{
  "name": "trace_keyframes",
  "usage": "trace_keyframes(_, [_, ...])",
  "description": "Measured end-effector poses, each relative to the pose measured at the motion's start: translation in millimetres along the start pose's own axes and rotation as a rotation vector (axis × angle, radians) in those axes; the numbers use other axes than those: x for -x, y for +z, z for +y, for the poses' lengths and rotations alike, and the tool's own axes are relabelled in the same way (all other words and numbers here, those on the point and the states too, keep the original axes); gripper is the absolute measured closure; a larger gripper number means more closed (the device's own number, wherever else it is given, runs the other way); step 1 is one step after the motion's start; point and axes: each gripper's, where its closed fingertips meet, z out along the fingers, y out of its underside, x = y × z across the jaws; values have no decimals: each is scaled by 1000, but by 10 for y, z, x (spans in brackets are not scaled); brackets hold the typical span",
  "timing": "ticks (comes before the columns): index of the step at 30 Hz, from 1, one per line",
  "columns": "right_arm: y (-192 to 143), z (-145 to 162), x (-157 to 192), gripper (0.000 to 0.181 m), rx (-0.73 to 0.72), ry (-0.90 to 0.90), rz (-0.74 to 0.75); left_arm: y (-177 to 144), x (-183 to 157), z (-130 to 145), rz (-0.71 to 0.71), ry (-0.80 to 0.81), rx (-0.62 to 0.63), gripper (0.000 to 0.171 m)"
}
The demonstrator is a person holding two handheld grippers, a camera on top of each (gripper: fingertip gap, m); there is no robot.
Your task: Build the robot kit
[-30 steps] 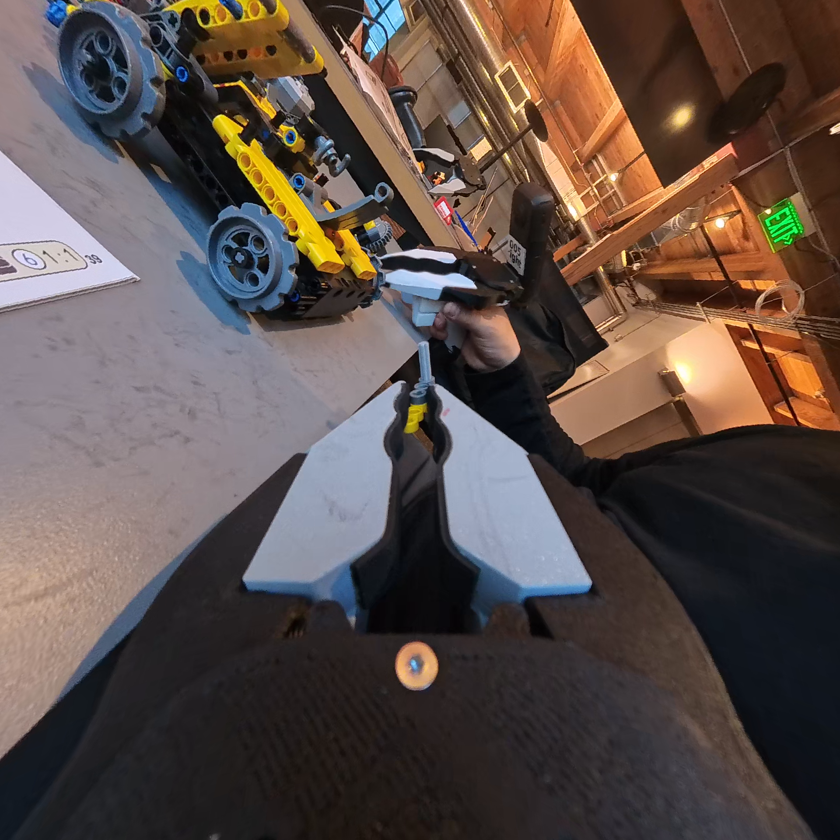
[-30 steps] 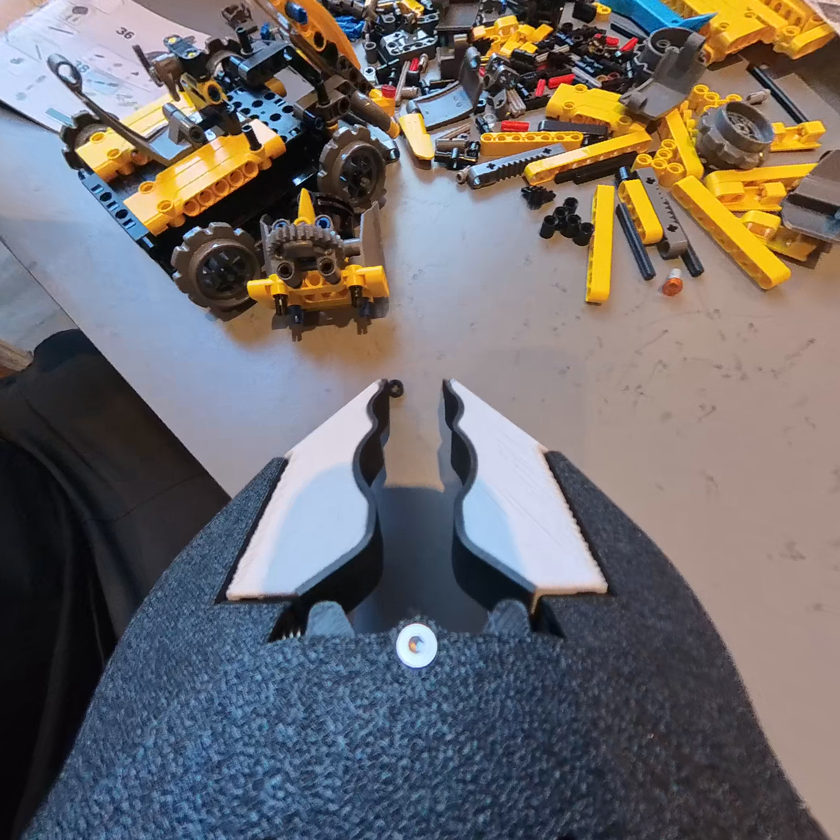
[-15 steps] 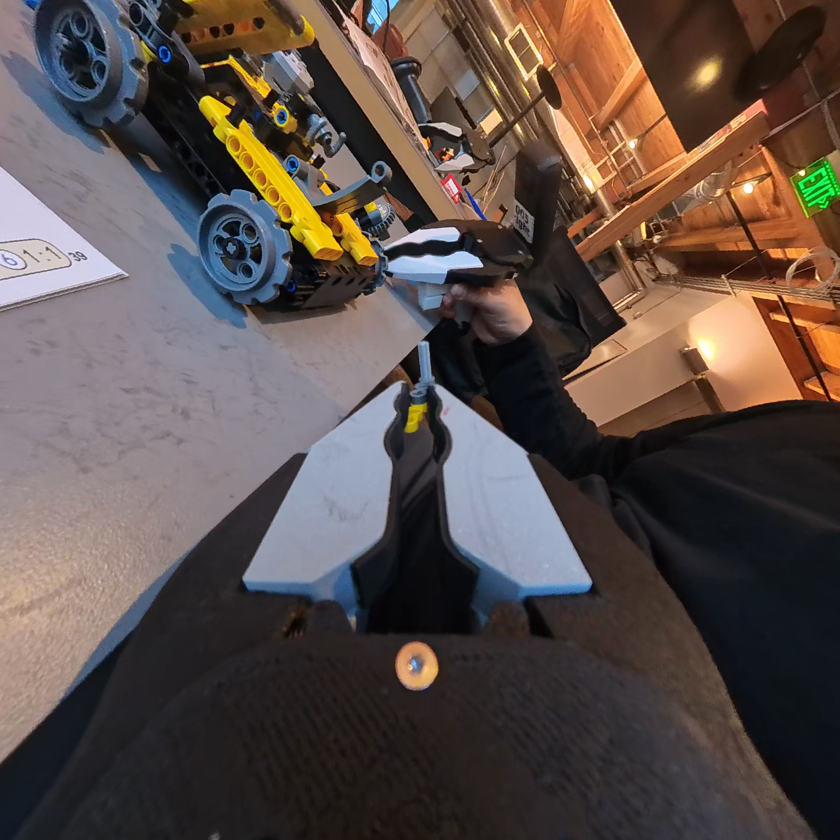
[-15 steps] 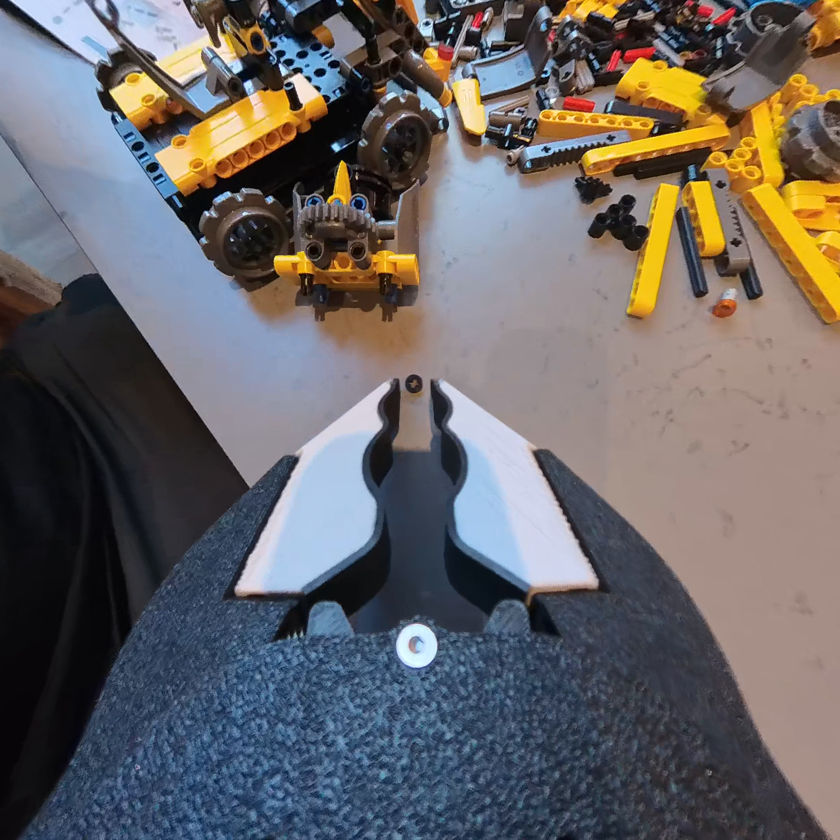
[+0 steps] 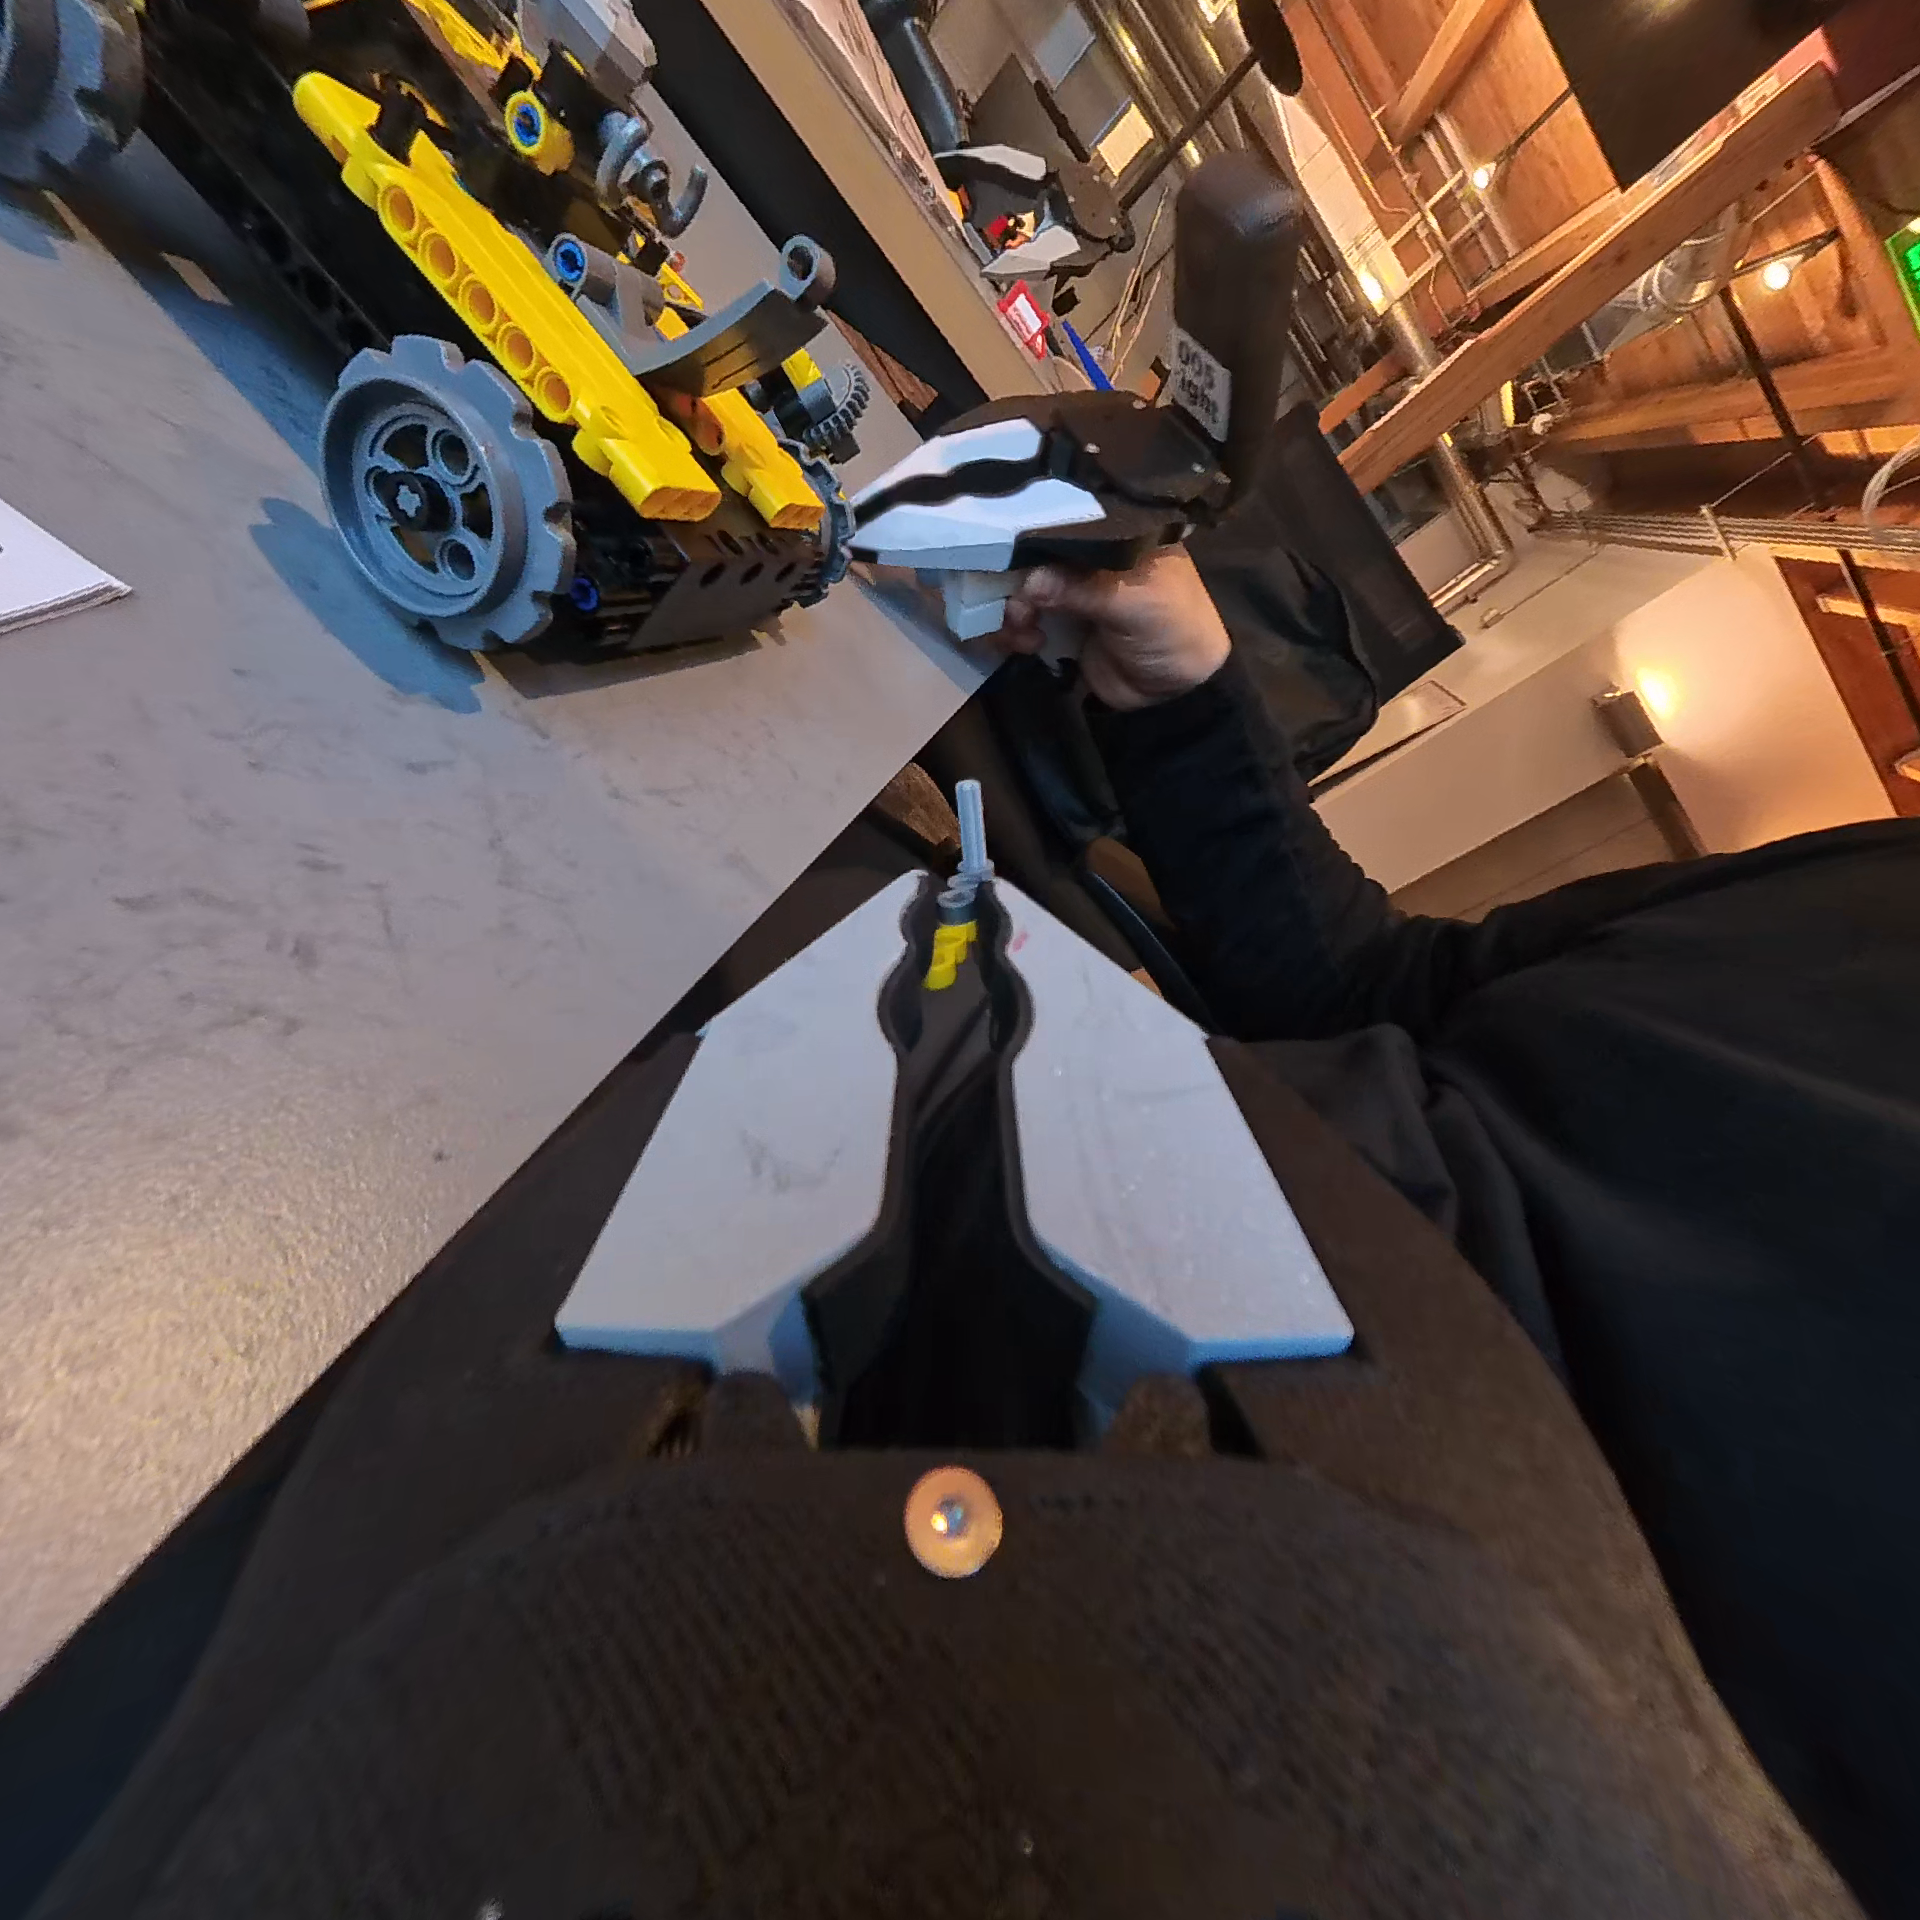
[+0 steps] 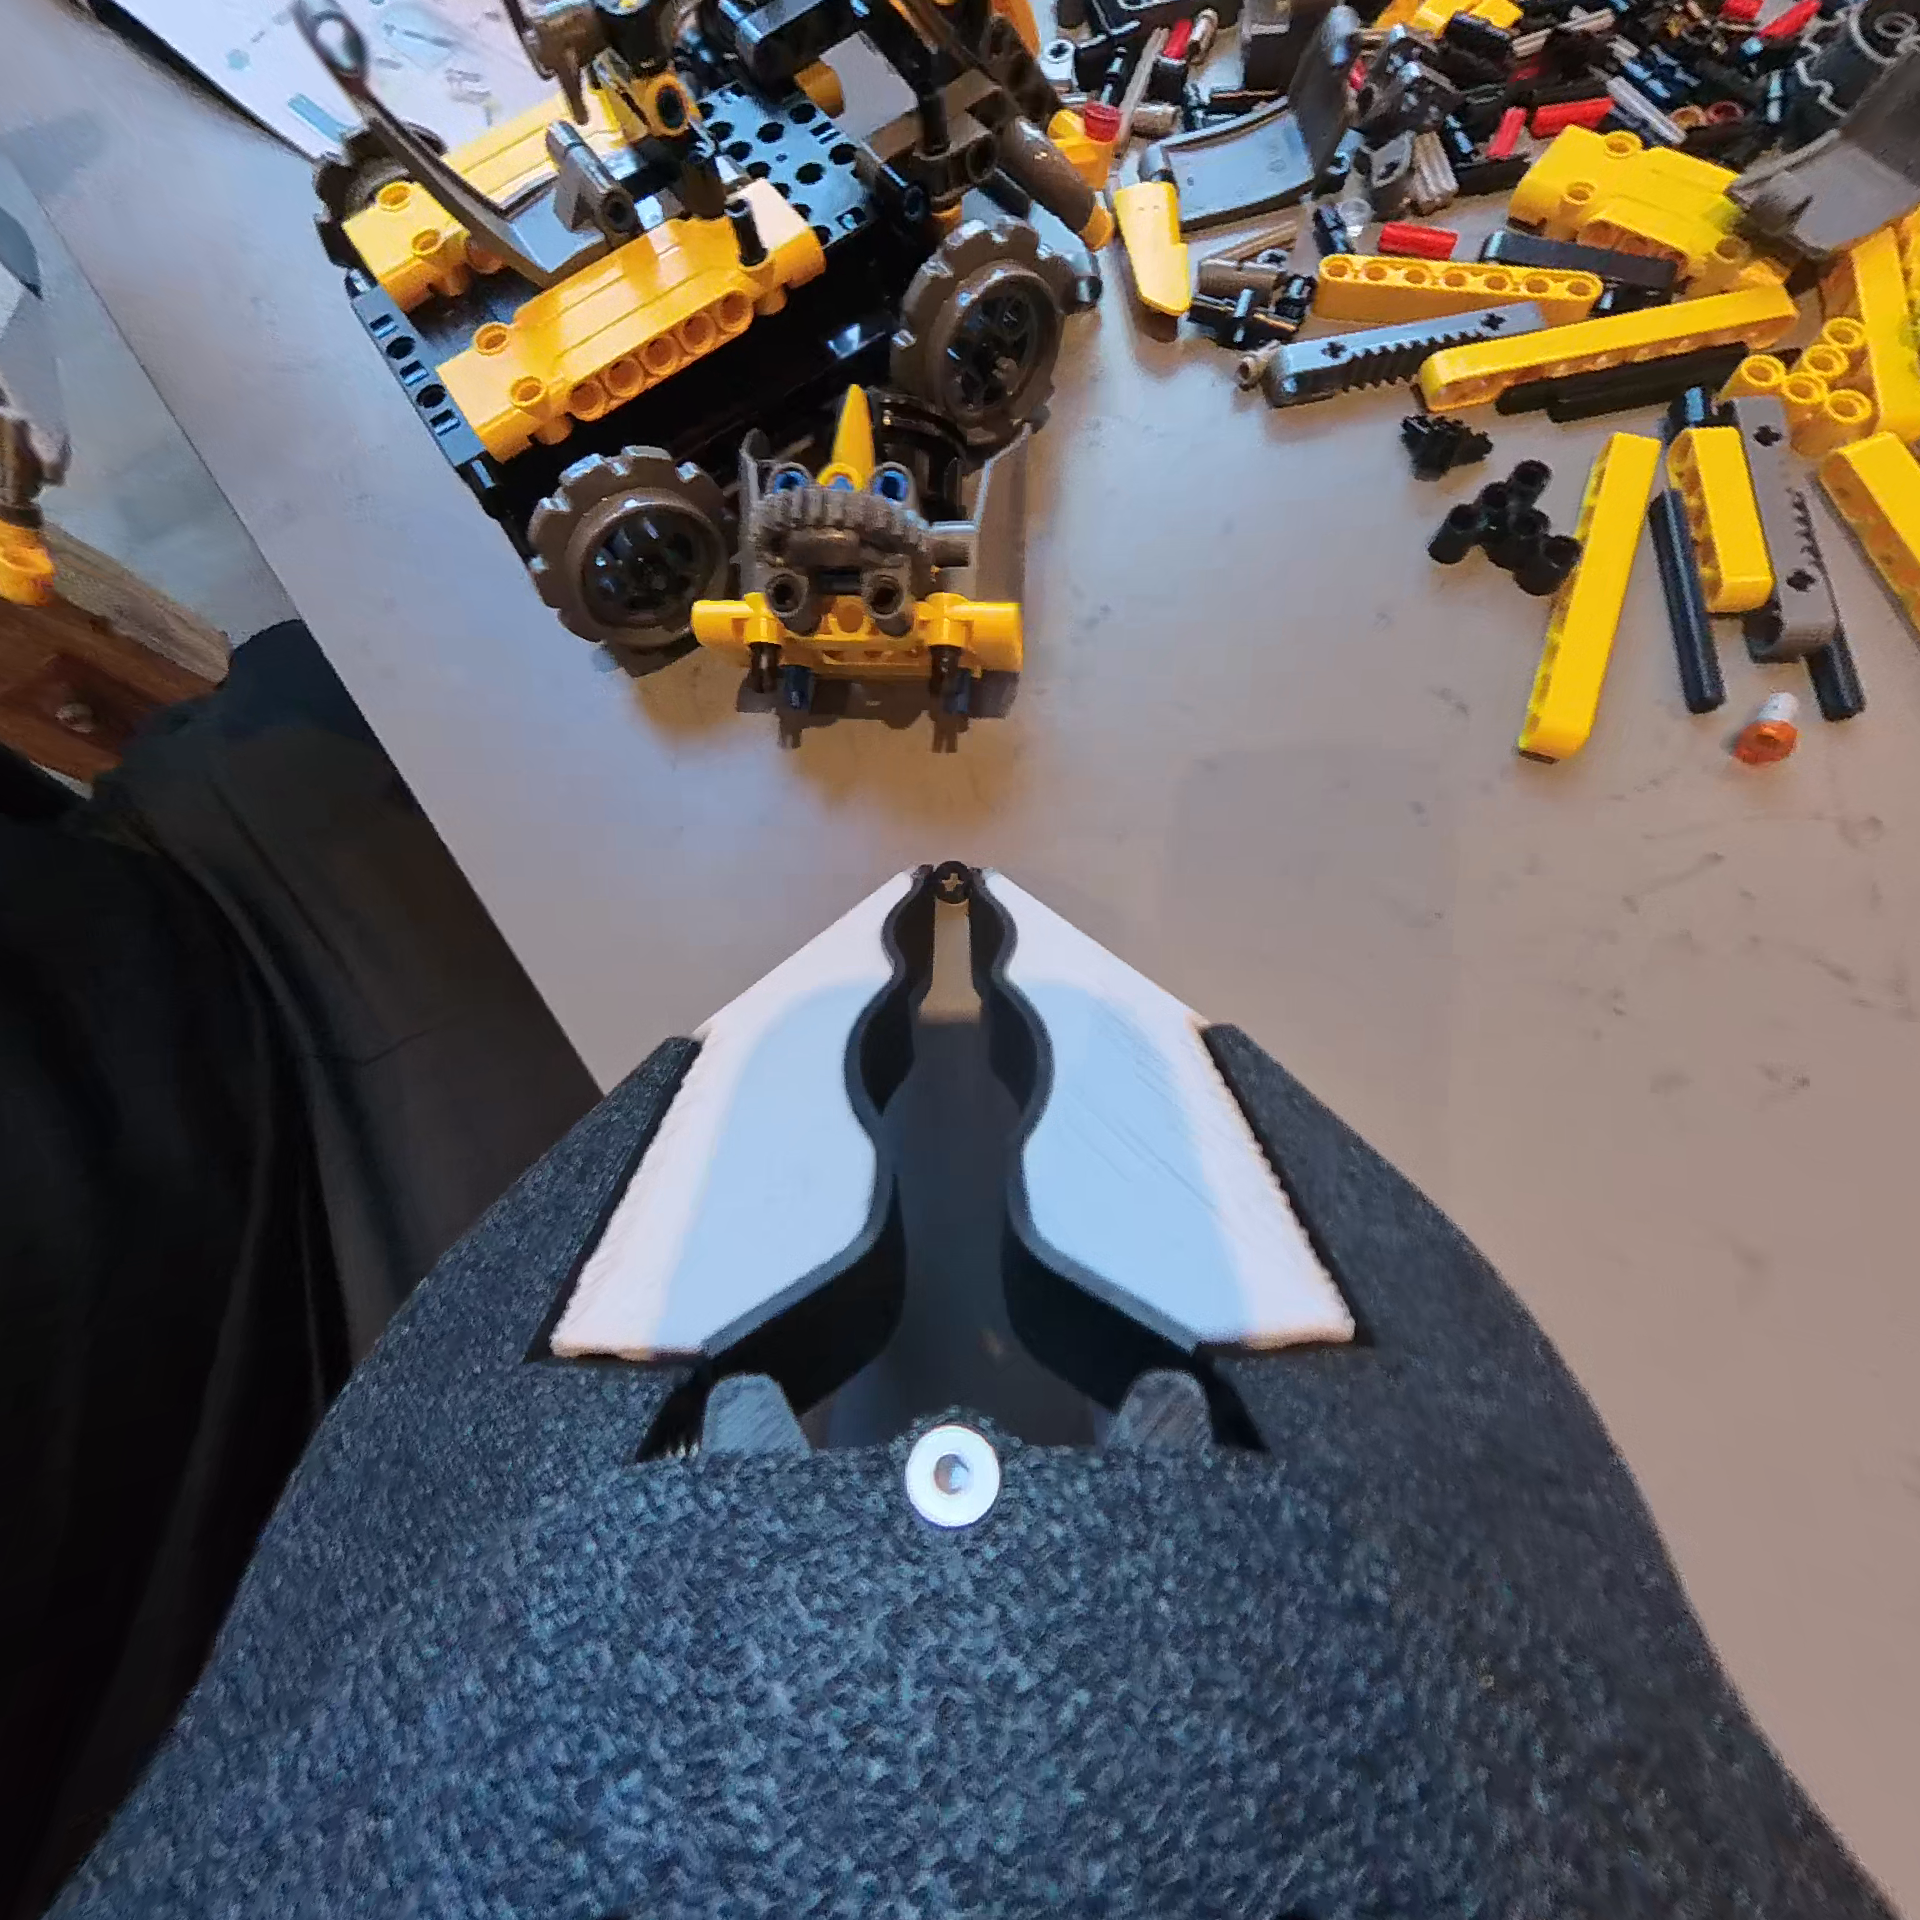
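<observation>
left tool (image 5: 956, 914) clenched on a small yellow-and-grey pin piece (image 5: 954, 920) with a thin grey axle (image 5: 971, 826) sticking out past the tips; it hangs off the bench edge, over a dark-clothed lap. right tool (image 6: 951, 883) clenched on a tiny black bush piece (image 6: 951, 884) pinched right at the tips, held over bare grey bench (image 6: 1351, 1039) surface close to the near edge. in the left wrist view the right tool (image 5: 862, 520) is gripped by a hand (image 5: 1132, 644) in a black sleeve, tips just beside the end of the model at the bench edge.

yellow-and-black brick vehicle model (image 6: 644, 312) sits toward the far left part of the bench, grey toothed wheels (image 6: 634, 561) on it. a small yellow-and-grey gear subassembly (image 6: 852, 613) lies in front of the model, nearest thing ahead of the right tool, apart from it. loose parts pile (image 6: 1558, 260) spread across the far right of the bench: yellow beams, black axles, grey rack pieces, red pins. a small orange piece (image 6: 1766, 732) lies alone near the right edge. white instruction sheet (image 6: 312, 62) at the far left corner, under the model's end; its corner (image 5: 42, 582) also shows in the left wrist view.
</observation>
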Motion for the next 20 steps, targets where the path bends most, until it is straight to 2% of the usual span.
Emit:
trace_keyframes(3, [12,-57,77,175,-5,-39,-5,1,3,1,0,-2,0,167])
trace_keyframes(9, [29,-48,3,170,17,-33,26,-3,27,-3,-17,7,0,167])
trace_keyframes(13, [-27,-107,-6,165,-1,-62,59,-20,80,-151,-93,61,-32,167])
trace_keyframes(17, [-118,-165,-27,164,-14,-80,78,-183,418,-240,-323,133,28,167])
trace_keyframes(20, [-186,-201,-13,165,-28,-95,80,-296,567,-340,-409,141,19,167])
